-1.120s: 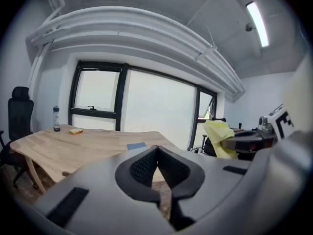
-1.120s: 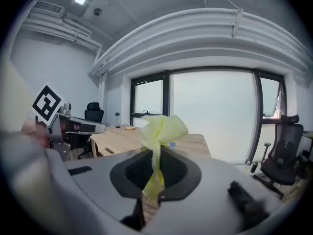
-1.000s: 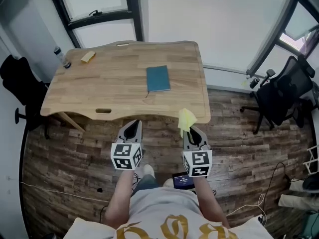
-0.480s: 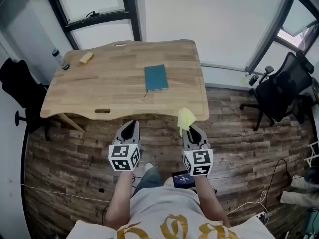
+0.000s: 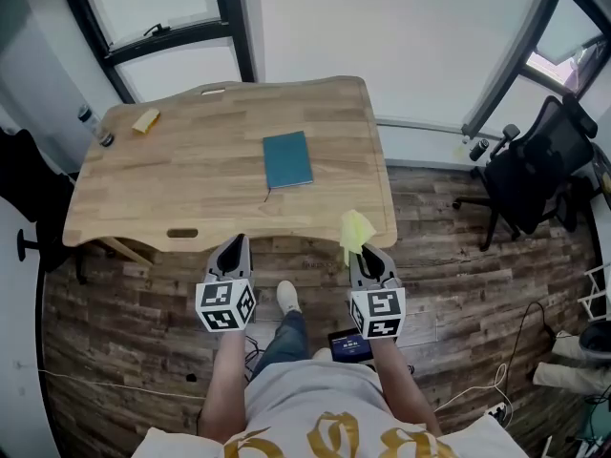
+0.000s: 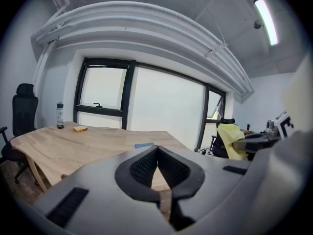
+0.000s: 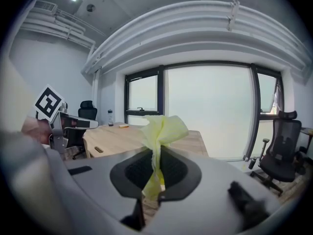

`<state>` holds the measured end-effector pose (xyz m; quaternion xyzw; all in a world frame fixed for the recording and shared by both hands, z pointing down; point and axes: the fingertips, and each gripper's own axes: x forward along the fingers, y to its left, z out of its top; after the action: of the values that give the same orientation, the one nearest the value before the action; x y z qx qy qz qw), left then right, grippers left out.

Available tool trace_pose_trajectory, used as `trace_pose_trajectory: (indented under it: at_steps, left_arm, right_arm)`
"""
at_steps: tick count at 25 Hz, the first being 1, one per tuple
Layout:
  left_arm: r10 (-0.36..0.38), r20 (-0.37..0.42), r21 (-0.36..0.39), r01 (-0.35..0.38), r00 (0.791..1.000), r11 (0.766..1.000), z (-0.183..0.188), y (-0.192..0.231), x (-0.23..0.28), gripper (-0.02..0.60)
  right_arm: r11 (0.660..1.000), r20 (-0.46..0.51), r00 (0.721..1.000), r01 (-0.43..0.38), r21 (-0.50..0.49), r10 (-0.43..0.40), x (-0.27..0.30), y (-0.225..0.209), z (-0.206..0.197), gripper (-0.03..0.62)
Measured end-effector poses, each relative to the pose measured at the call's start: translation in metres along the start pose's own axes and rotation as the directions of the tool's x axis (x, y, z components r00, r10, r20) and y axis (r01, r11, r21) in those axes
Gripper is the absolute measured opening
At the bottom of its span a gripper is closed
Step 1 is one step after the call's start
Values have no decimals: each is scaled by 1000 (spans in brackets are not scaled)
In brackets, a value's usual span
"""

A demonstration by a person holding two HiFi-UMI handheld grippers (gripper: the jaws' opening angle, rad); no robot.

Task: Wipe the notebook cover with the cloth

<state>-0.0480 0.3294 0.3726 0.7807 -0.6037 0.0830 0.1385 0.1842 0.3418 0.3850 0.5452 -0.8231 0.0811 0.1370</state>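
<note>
Cloth (image 5: pixel 356 228) first: my right tool (image 5: pixel 367 254) is clenched on one yellow cloth, with a bunched tuft standing up past the jaws. My left tool (image 5: pixel 232 248) is clamped shut with nothing in it. Both hang short of the tabletop (image 5: pixel 172 184), above the wooden floor (image 5: pixel 143 303). The one teal notebook (image 5: pixel 287 158) lies flat near the tabletop's middle, well apart from both tools. To wipe well, I reckon I should lay the cloth flat on the cover, pin the notebook's edge with the closed left tool, and stroke lengthwise. Counted: two tools, one cloth, one notebook, one bottle (image 5: pixel 93 128), one small yellow block (image 5: pixel 145 120).
</note>
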Motion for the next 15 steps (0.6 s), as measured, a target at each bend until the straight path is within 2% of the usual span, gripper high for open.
trace_pose_trajectory:
  at_steps: [4, 11, 15]
  left_arm:
    - [32, -7, -47, -32, 999, 998, 14, 37, 63, 14]
    - [23, 7, 12, -23, 1000, 1000, 59, 98, 170, 14]
    - [-16, -2, -22, 16, 1000, 1000, 66, 128, 218, 14]
  right_arm:
    - [1000, -26, 1000, 12, -8, -12, 61, -19, 10, 37]
    - [999, -81, 996, 48, -2, -48, 177, -37, 34, 37]
    - [998, -115, 991, 68, -4, -68, 221, -43, 35, 37]
